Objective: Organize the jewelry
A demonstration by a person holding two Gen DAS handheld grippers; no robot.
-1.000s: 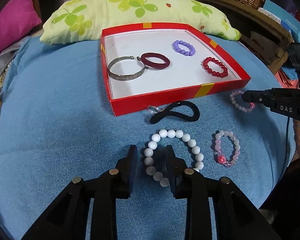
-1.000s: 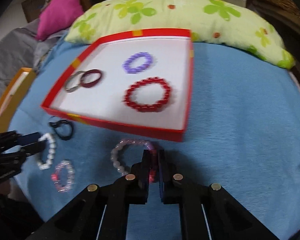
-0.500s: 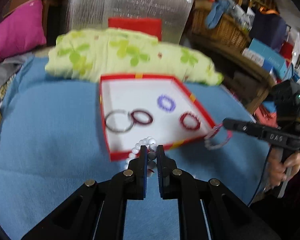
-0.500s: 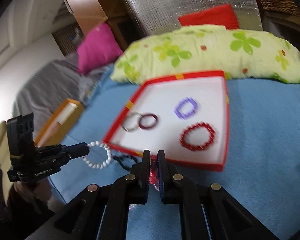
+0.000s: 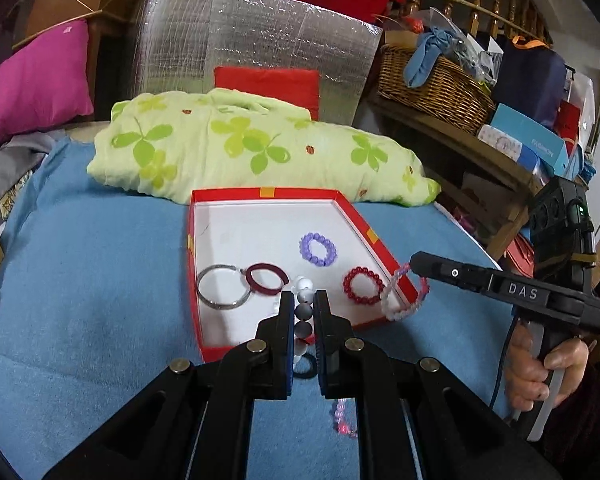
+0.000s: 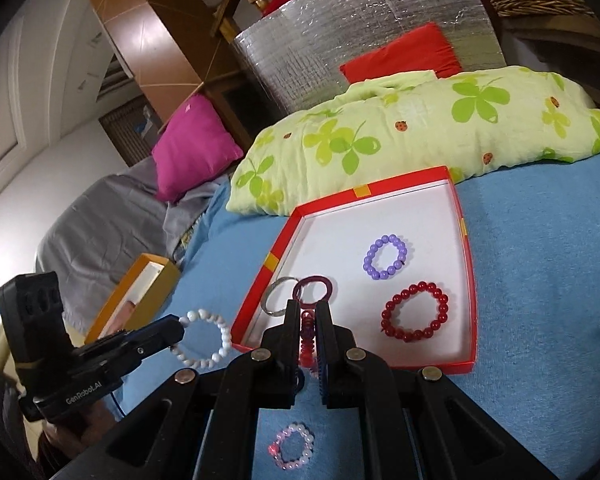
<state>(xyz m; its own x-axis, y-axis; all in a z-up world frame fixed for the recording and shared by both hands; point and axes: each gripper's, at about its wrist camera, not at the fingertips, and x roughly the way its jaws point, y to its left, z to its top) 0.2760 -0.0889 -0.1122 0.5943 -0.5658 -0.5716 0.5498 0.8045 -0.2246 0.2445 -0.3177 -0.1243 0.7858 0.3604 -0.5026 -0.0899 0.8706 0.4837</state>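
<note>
While 2 tools (image 5: 303, 304) (image 6: 309, 316) grip bracelets, tray (image 5: 374, 240) waits

Both bracelets lifted off cloth: L gripper (image 5: 303, 304) w/ white beads (image 6: 206, 338), R gripper (image 6: 308, 314) w/ pink beads (image 5: 404, 300).

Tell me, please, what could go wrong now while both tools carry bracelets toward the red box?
The white bead bracelet hangs from the left tool by few beads, so it might slip. The pink bracelet dangles over the red box edge and could fall outside. Dropped beads may land on the red bead bracelet.
</note>
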